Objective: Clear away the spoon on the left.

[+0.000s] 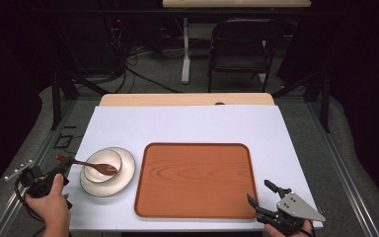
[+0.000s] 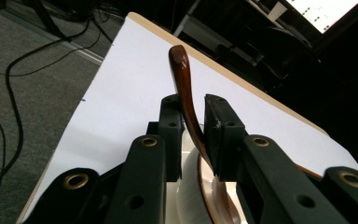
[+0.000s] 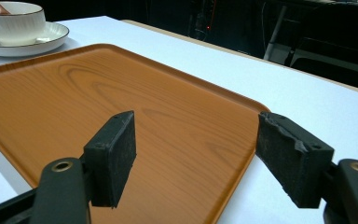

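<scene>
A dark brown wooden spoon (image 1: pixel 94 166) lies with its head in a white bowl (image 1: pixel 109 154) that stands on a white plate (image 1: pixel 127 174) at the table's left. Its handle (image 2: pixel 179 60) sticks out to the left and passes between the jaws of my left gripper (image 1: pixel 64 168). In the left gripper view, the left gripper (image 2: pixel 193 109) has narrow jaws, with a thin gap beside the handle. At the tray's near right corner, my right gripper (image 1: pixel 258 190) is open and holds nothing. In the right gripper view, the right gripper (image 3: pixel 196 135) hovers over the tray (image 3: pixel 121 84).
The wooden tray (image 1: pixel 192 177) lies bare in the middle of a white mat (image 1: pixel 187 123). The bowl (image 3: pixel 14 21) and plate (image 3: pixel 51 35) stand beyond the tray's far end in the right gripper view. A black chair (image 1: pixel 242 44) stands behind the table.
</scene>
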### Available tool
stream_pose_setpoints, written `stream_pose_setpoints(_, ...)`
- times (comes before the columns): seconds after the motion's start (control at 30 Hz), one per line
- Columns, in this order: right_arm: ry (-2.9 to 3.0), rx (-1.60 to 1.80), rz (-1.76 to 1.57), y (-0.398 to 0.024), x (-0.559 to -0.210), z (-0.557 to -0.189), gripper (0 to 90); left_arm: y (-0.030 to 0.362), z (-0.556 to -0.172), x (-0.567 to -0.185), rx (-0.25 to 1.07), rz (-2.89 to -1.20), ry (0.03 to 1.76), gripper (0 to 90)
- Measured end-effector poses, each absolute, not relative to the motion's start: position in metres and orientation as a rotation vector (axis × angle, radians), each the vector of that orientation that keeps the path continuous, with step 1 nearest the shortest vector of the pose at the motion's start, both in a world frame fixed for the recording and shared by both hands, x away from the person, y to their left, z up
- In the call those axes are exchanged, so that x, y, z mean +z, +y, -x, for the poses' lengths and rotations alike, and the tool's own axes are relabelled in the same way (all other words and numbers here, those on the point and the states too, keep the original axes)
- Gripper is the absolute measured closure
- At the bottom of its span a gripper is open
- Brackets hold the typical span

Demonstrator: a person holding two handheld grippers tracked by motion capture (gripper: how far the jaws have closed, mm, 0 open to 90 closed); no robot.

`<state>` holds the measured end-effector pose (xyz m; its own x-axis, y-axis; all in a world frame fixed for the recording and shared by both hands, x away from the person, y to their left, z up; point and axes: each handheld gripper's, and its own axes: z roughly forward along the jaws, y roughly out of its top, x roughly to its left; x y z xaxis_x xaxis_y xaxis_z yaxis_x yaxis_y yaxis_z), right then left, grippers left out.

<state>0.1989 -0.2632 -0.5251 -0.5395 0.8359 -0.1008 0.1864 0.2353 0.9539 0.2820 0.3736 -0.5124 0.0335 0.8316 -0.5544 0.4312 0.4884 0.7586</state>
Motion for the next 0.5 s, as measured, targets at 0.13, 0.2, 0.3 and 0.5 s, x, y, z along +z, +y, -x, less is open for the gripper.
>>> stream_pose_setpoints(0.13, 1.886, 1.33, -0.933, -0.263, -0.525, -0.199, 28.3, 0.372, -0.281, -0.508, 0.441, -1.136, 1.572, 79.3)
stream_pose_setpoints(0.2, 1.885, 1.33, -0.933, -0.263, -0.525, -0.199, 28.3, 0.371, -0.281, -0.507, 0.439, -1.134, 1.569, 79.9)
stream_pose_setpoints(0.3, 1.885, 1.33, -0.932, -0.263, -0.525, -0.199, 28.4, 0.367, -0.28, -0.503, 0.442, -1.147, 1.55, 80.7)
stream_pose_setpoints(0.5, 1.885, 1.332, -0.933, -0.263, -0.525, -0.199, 28.3, 0.362, -0.279, -0.497, 0.461, -1.183, 1.519, 81.8)
